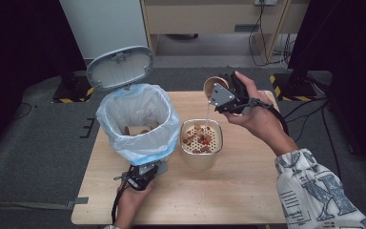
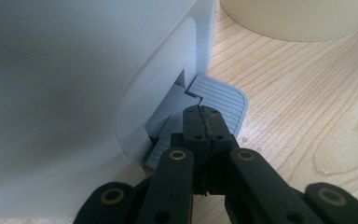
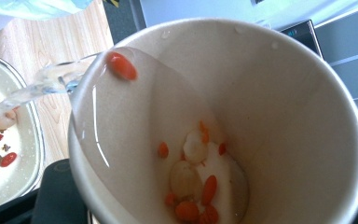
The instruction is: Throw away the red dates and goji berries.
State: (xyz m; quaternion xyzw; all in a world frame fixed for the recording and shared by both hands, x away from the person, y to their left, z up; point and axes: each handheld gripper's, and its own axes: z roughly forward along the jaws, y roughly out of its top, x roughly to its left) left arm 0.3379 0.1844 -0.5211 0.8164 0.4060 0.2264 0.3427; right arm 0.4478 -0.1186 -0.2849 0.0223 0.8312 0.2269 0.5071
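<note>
Nearest, the left gripper (image 2: 200, 135), jaws together, presses the bin's pedal (image 2: 221, 100), lid up. Beyond, the right gripper (image 1: 228, 98) clamps a tilted paper cup (image 3: 223, 116) (half drained, I judge), pouring through the strainer (image 1: 201, 137); solids remain.

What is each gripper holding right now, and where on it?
The right gripper clamps a tilted paper cup by its side wall. The left gripper, shut, holds nothing, pressing the bin's pedal.

Light wooden counter (image 1: 248, 191)
A white pedal bin (image 1: 140, 121) is borne at its left — a cream strainer tub (image 1: 201, 143) is set just beside it.
</note>
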